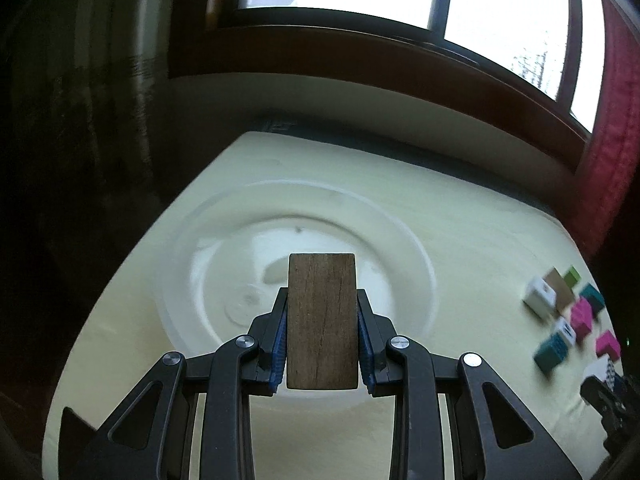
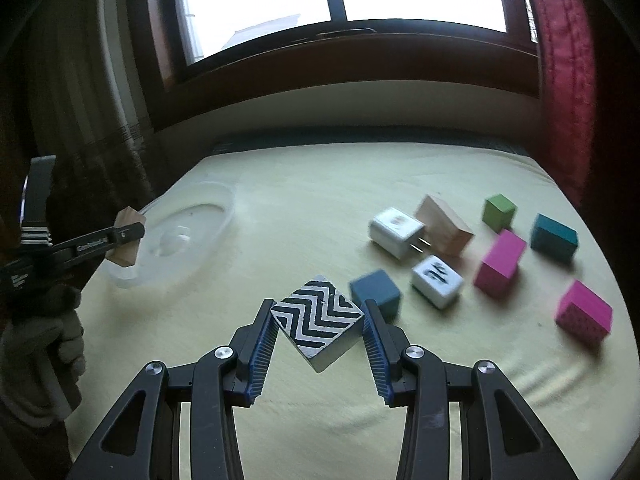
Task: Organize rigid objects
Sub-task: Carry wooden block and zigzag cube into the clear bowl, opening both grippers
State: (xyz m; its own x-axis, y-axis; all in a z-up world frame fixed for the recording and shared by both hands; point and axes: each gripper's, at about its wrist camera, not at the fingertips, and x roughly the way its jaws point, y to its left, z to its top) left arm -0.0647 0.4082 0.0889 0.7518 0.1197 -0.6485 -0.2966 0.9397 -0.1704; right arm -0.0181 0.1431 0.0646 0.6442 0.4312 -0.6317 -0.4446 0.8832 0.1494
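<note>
So far the tray (image 1: 408,256) looks empty: no block lies in it in either view, so the sorting is, by my reading, only starting. The left gripper (image 1: 322,332) is clamped on a wood block (image 1: 322,320), pads pressed to its two long sides, and holds it in the air above the middle of the tray; from the right wrist view the same block (image 2: 127,242) hangs at the tray's near rim, clear of the cloth (image 2: 320,184). That block should be the first one in.

The right gripper (image 2: 318,330) stands fairly wide around a zigzag block (image 2: 318,316), which sits cornerwise between the fingers; the left corner seems to touch the left pad, the right corner is just short of the other, so I judge it not yet gripped, and whether it rests on the cloth I cannot tell.

Left to do is nearly everything. Scattered on the right of the cloth, well apart from the tray, are a teal block (image 2: 376,292) just beside the right finger, a white block (image 2: 438,280), a plug (image 2: 396,232), a tan block (image 2: 442,224), a green cube (image 2: 498,210), a second teal block (image 2: 554,238) and two pink blocks (image 2: 500,264) (image 2: 584,312). Each would need carrying across
</note>
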